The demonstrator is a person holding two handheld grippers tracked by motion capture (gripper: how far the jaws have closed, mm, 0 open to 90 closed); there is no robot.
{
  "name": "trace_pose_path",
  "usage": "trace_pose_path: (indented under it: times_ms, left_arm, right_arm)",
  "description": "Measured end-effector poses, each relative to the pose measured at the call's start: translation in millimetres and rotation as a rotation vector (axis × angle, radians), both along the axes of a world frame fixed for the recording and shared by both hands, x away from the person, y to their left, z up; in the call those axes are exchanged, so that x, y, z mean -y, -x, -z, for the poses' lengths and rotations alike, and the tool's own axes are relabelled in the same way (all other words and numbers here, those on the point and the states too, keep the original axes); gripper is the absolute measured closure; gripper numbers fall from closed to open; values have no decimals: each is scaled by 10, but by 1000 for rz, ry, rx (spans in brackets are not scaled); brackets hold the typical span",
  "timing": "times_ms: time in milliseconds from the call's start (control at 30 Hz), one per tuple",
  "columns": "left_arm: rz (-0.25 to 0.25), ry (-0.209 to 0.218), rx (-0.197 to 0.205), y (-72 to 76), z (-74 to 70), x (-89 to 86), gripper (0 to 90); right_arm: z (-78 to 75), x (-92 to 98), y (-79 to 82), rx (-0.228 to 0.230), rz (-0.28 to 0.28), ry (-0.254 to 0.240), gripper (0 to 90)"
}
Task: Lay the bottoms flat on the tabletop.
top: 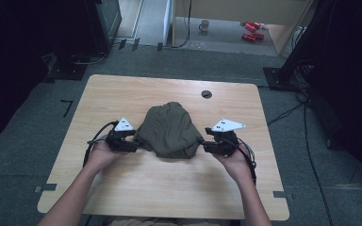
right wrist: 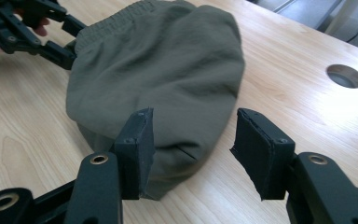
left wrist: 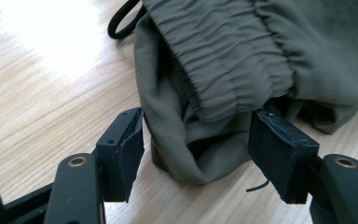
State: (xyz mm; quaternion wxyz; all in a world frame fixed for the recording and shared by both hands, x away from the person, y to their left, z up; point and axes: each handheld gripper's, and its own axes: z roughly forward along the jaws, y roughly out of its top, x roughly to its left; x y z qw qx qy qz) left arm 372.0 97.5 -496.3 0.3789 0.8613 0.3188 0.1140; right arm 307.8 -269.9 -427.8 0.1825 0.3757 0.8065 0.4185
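The olive shorts [top: 169, 132] lie bunched mid-desk [top: 122, 188]. The left hand-held gripper [left wrist: 196, 140] gapes around the elastic waistband [left wrist: 223, 60], not pinching; the right hand-held gripper [right wrist: 191, 149] stands open at the opposite edge. Closing now, either could catch one thin layer, which would likely slip out on lifting.
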Motion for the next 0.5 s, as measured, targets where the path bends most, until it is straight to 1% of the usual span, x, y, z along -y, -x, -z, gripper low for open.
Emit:
trace_pose_path:
  times_ms: [33,67,133,167,200,233,267,300,367,433,500]
  left_arm:
    - [0,0,0,0,0,0,368]
    - [-4,3,-3,-10,10,-13,380]
    - [-4,8,-9,-21,27,-17,411]
    - [-4,8,-9,-21,27,-17,453]
    - [2,9,-15,-24,42,-9,487]
    - [3,5,-22,-23,45,-4,526]
    - [3,6,-24,-21,48,-1,557]
    - [-4,6,-33,-18,50,4,570]
    - [-10,7,-52,-11,50,7,637]
    - [-4,4,-49,5,52,2,698]
    - [-2,11,-57,21,63,-2,751]
  right_arm:
    - [0,0,0,0,0,0,477]
    - [2,-60,-11,-5,-12,0,477]
    - [8,-117,-21,-5,-25,0,477]
    - [8,-117,-21,-5,-25,0,477]
    - [22,-199,-34,-12,-41,6,477]
    - [29,-220,-41,-8,-49,9,477]
    - [35,-251,-43,-14,-53,7,477]
    - [41,-274,-47,-17,-59,6,477]
    - [62,-339,-55,-25,-73,6,477]
    - [84,-397,-63,-30,-88,10,477]
    - [100,-447,-65,-35,-99,14,475]
